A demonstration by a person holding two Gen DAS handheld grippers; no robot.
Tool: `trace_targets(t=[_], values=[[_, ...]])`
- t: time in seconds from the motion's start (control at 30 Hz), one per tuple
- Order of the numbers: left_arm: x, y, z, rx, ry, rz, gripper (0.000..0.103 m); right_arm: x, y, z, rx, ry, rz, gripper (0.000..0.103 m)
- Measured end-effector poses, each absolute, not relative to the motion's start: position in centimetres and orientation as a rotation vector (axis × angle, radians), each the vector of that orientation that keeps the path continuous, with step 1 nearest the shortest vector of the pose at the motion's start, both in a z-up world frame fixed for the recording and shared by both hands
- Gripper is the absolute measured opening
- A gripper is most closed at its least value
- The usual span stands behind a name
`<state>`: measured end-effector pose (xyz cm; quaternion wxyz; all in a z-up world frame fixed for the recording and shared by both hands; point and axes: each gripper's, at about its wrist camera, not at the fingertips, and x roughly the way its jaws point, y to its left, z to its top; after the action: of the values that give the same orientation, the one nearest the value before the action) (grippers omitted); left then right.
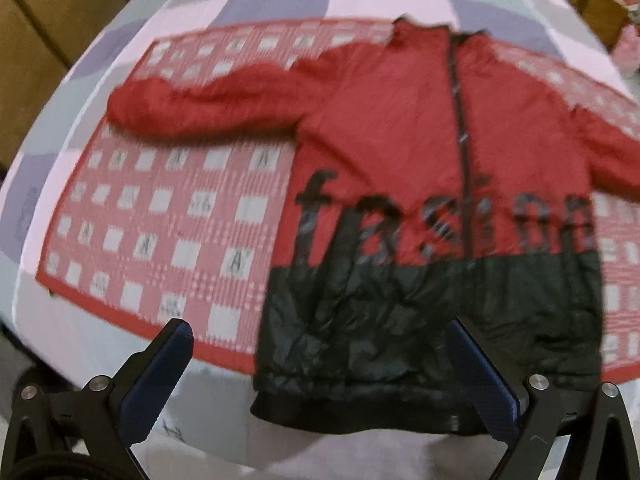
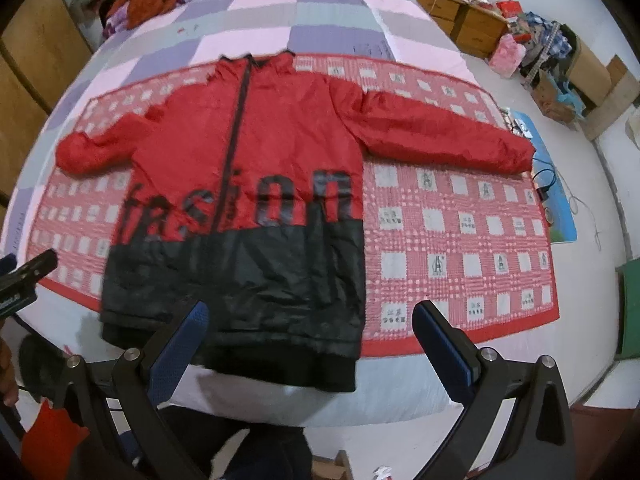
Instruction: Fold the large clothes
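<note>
While both jaws stand spread and empty, left gripper and right gripper hang above the black hem of the jacket. It lies flat, front up, zipped, sleeves out sideways (left view blurred), on a red checked mat over the bed.

Even, soft indoor light with no hard shadows or glare. The left wrist view is smeared by motion blur; the right wrist view is sharper. Fisheye distortion curves both pictures' edges.
</note>
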<state>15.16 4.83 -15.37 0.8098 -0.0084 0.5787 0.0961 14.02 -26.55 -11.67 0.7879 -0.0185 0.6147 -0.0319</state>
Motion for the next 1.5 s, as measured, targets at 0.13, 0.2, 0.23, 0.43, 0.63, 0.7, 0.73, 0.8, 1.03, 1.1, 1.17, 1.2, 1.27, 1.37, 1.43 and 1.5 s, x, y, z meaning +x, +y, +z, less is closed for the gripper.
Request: trace_targets(t=[0.13,0.2,0.23,0.43,0.63,0.7,0.73,0.8,1.03,1.1,1.17,1.2,1.27,1.37,1.43,1.5], values=[[15.4,6.3,-19.9,-0.045,1.254,0.257,0.103,14.7,-28.0,-16.1,-0.059,1.326,-0.072,0.103],[15.8,6.8,-22.7,-0.057,1.262,0.266,0.103,15.1,-28.3,-18.3,-0.071,1.314,-0.069,0.103],[16.2,7.0,-24.4,-0.056,1.268,0.263,0.103,15.3,-28.4,-19.8,-0.079,1.309,-0.065,0.103],[16.5,8.2,-33.6,0.092,1.315,0.304,0.103,16.2,-27.2,-28.7,-0.172,1.298,-0.016,0.103],[13.9,13.1,-35.3,-0.147,1.239,0.132,0.103,14.2,-35.5,-33.6,0.067,1.332,-0.112,0.103],[14.5,12.6,-34.0,-0.103,1.239,0.126,0.103,14.4,-35.4,-32.6,-0.006,1.334,-0.099,0.103],[15.0,12.2,-33.1,-0.068,1.215,0.126,0.103,15.0,-34.8,-31.8,-0.063,1.325,-0.104,0.103],[16.7,10.9,-30.1,-0.038,1.103,0.067,0.103,16.3,-33.6,-29.8,-0.126,1.244,-0.081,0.103],[28.7,6.6,-30.2,0.044,0.996,-0.015,0.103,28.3,-27.5,-29.8,-0.255,1.077,0.096,0.103],[32.7,6.3,-32.2,0.066,1.026,0.020,0.103,31.5,-25.8,-31.7,-0.301,1.083,0.158,0.103],[35.1,7.4,-34.3,0.051,1.061,0.066,0.103,33.9,-25.5,-34.2,-0.365,1.108,0.199,0.103],[35.4,8.3,-34.9,0.013,1.068,0.064,0.103,34.5,-26.1,-35.1,-0.387,1.119,0.200,0.103],[35.4,9.8,-35.3,-0.056,1.053,0.067,0.103,35.5,-29.5,-35.7,-0.320,1.101,0.189,0.103],[34.6,10.3,-35.0,-0.046,1.024,0.073,0.103,35.2,-32.8,-35.2,-0.289,1.080,0.174,0.099],[34.2,10.4,-34.8,-0.042,1.015,0.085,0.103,34.7,-32.5,-35.6,-0.357,1.063,0.190,0.099],[33.8,10.1,-34.6,-0.024,1.004,0.093,0.103,34.8,-32.8,-35.5,-0.341,1.062,0.183,0.099]])
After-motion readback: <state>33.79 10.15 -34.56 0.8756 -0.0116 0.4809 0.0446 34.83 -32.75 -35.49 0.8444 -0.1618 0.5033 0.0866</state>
